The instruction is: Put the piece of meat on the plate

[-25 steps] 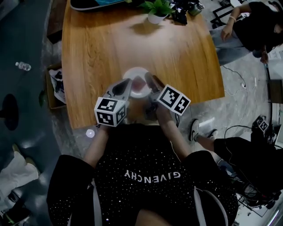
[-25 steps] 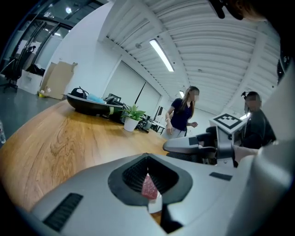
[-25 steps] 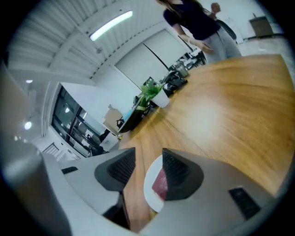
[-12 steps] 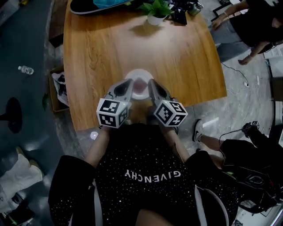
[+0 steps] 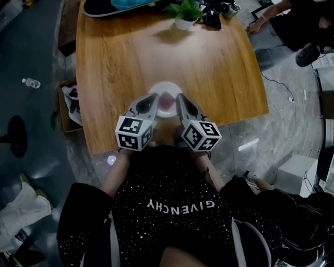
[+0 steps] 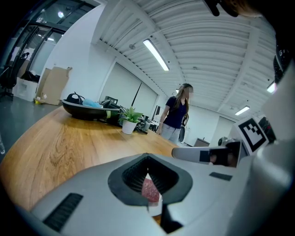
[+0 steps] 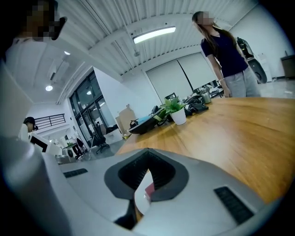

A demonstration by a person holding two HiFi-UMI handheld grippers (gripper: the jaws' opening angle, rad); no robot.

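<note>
At the near edge of the surface (image 5: 130, 57), the left gripper (image 5: 147, 102) and the right gripper (image 5: 181, 100) are held side by side, their cubes close to the holder's black shirt. Both point away from the body at a white plate (image 5: 162, 83). Their tips lie at the plate's left and right sides, and whether they touch its rim cannot be told.

In the left gripper view the left gripper (image 6: 147, 156) has its jaws pressed together with nothing held. Only the ribbed hollow between the pads is open. Through that hollow the meat (image 6: 150, 190) shows as a pinkish-red lump, with a bit of plate (image 6: 155, 206) under it. The right gripper's body reaches in from the right side of this view.

In the right gripper view the right gripper (image 7: 148, 152) is likewise closed and empty. Through its hollow show the plate (image 7: 139, 200) and a sliver of meat (image 7: 150, 189).

From the head view the meat (image 5: 166, 102) lies on the plate, between the two gripper tips and free of both.

Past the plate the wood surface runs bare to its far edge. There a potted plant (image 5: 183, 11) stands in a white pot. A dark tray (image 5: 104, 5) lies to its left, and some dark gear is just to its right.

On the floor left of the surface sit a box (image 5: 67, 104) and, further out, a bottle (image 5: 30, 82). A person (image 6: 177, 113) stands beyond the far edge.
</note>
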